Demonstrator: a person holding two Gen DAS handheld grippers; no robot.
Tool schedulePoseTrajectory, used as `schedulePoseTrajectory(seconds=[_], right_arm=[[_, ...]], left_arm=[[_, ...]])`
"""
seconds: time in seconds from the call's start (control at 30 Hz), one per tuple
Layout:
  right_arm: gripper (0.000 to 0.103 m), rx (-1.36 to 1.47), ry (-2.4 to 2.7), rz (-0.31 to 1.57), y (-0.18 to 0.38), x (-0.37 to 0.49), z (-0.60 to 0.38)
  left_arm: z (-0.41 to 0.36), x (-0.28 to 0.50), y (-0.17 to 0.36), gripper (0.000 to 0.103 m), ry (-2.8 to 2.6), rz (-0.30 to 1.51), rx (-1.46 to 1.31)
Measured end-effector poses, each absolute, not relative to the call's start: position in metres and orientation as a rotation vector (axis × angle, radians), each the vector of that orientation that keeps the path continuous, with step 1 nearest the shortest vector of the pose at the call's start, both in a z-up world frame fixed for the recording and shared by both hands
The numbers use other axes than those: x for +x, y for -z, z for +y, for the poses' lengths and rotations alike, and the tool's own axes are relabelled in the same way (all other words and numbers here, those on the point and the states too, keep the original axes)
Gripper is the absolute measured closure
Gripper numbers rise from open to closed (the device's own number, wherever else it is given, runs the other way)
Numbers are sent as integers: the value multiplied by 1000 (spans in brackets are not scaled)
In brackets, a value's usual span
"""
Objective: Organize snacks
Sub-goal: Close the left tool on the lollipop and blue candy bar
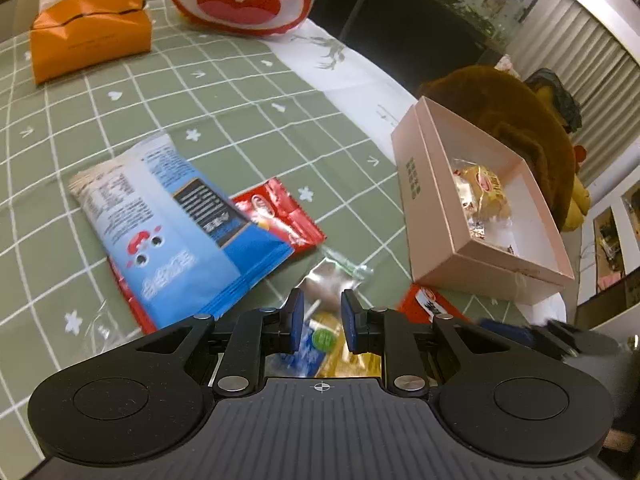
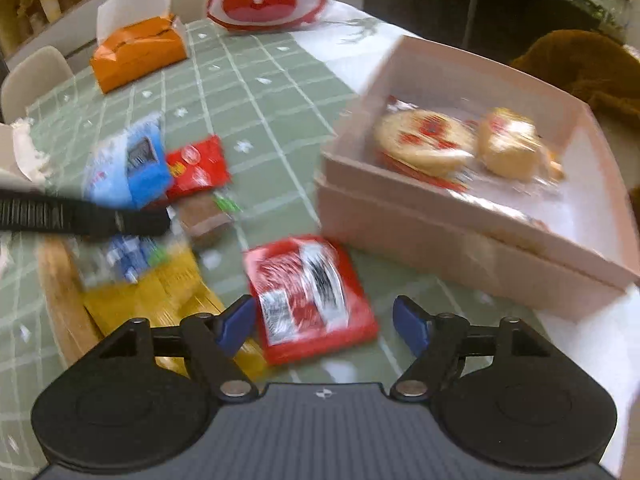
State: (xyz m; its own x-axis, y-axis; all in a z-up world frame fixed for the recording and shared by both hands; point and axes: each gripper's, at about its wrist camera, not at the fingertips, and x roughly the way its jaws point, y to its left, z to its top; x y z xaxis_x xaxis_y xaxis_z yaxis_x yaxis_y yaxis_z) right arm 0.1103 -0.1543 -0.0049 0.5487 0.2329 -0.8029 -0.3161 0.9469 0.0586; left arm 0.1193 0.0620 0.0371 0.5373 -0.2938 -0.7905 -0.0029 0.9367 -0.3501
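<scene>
Our left gripper (image 1: 322, 314) has its fingers drawn together, empty, above a blurred heap of packets. Our right gripper (image 2: 324, 320) has its fingers apart astride a red snack packet (image 2: 310, 298), seemingly not touching it. It lies on the surface, the pink box (image 2: 460, 236) at two o'clock.

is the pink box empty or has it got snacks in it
Not empty: the open pink box holds a round cracker packet and a yellow wrapped snack.

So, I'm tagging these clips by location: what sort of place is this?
Probably a home dining room: a table under a green checked tablecloth, pale dining chairs around it, and a brown plush toy beside the pink cardboard snack box.
</scene>
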Motion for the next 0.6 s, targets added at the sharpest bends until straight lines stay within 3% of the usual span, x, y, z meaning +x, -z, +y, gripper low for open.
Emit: schedulePoseTrajectory(seconds=[0.3, 0.6], right_arm=[[28, -53, -288, 942, 9, 93, -203], [28, 91, -333, 941, 5, 130, -176]], left_arm=[[39, 138, -33, 75, 195, 987, -145], [36, 147, -33, 75, 289, 1033, -66]])
